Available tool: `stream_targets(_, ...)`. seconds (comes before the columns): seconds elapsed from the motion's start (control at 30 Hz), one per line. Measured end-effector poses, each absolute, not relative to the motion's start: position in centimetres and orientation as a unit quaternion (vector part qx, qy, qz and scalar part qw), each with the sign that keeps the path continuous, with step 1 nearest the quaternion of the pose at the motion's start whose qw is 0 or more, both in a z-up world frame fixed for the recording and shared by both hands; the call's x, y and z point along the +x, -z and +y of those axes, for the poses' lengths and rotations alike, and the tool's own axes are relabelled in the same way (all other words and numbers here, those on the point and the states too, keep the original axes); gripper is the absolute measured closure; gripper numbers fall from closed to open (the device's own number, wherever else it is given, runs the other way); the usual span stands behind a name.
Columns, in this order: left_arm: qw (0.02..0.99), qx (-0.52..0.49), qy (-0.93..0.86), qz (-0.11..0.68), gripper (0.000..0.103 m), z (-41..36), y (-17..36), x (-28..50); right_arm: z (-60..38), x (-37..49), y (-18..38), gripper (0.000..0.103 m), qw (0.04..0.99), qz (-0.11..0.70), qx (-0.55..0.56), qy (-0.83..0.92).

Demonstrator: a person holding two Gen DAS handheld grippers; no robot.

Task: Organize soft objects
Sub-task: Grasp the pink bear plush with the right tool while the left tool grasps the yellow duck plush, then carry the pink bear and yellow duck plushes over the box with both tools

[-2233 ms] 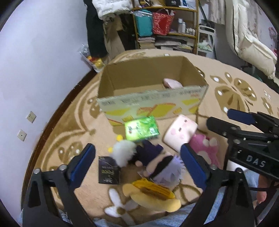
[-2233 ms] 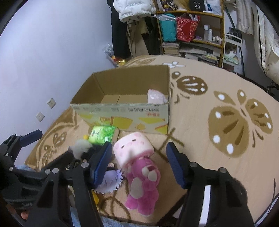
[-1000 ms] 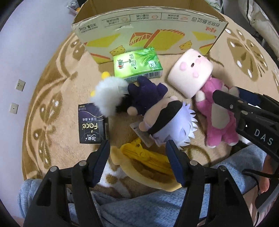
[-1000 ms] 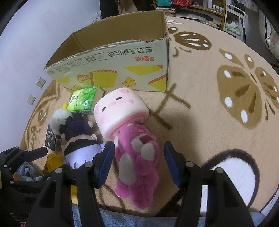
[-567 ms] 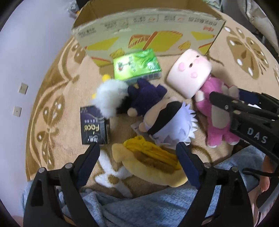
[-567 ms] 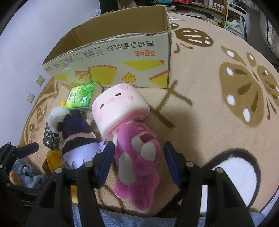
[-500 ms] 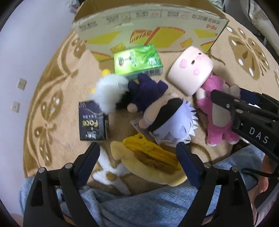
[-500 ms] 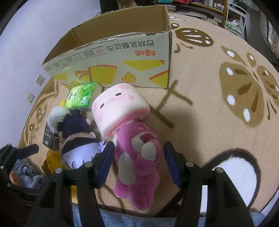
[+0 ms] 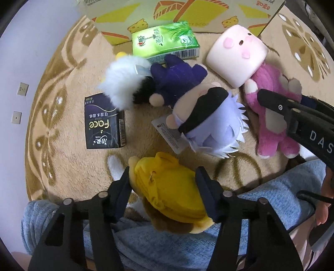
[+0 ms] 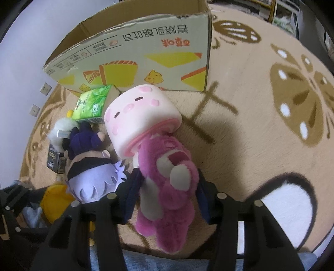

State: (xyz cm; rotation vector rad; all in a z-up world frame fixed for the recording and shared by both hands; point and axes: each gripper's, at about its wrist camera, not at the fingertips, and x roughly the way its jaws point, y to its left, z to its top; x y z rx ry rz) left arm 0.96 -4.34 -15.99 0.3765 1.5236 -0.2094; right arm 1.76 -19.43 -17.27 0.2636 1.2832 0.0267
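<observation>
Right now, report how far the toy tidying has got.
Done: nothing visibly boxed. In hand: the left gripper is closing around the yellow plush, the right gripper around the pink bear. Left: the pink pig cushion, two dolls and both tissue packs lie before the cardboard box.

Cardboard box (image 9: 187,12) cut off by top edge in left wrist view; interior hidden in both views. Black tissue pack (image 10: 54,161) half hidden behind purple-haired doll (image 10: 94,179). Tag (image 9: 167,134) print too small to read.
</observation>
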Motion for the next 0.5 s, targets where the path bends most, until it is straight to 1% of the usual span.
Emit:
stream_targets(0.13, 0.708, 0.161, 0.094, 0.681, 0.055, -3.6, 15.9, 1.5, -19.0, 2.0, 17.7, 0.051, 0.787, 0.604, 0.123, -0.023)
stream_targets(0.23, 0.714, 0.154, 0.097, 0.676, 0.062, -3.4, 15.3, 1.6, -18.6, 2.2, 18.0, 0.054, 0.785, 0.608, 0.121, -0.025)
stream_targets(0.33, 0.719, 0.146, 0.104, 0.671, 0.071, -3.2, 14.9, 1.8, -18.1, 2.3, 17.9, 0.057, 0.789, 0.605, 0.107, -0.023)
stream_targets(0.5, 0.735, 0.131, 0.128, 0.653, 0.078, -3.2, 13.1, 1.6, -17.6, 2.1, 17.0, 0.066, 0.804, 0.588, 0.089, -0.023)
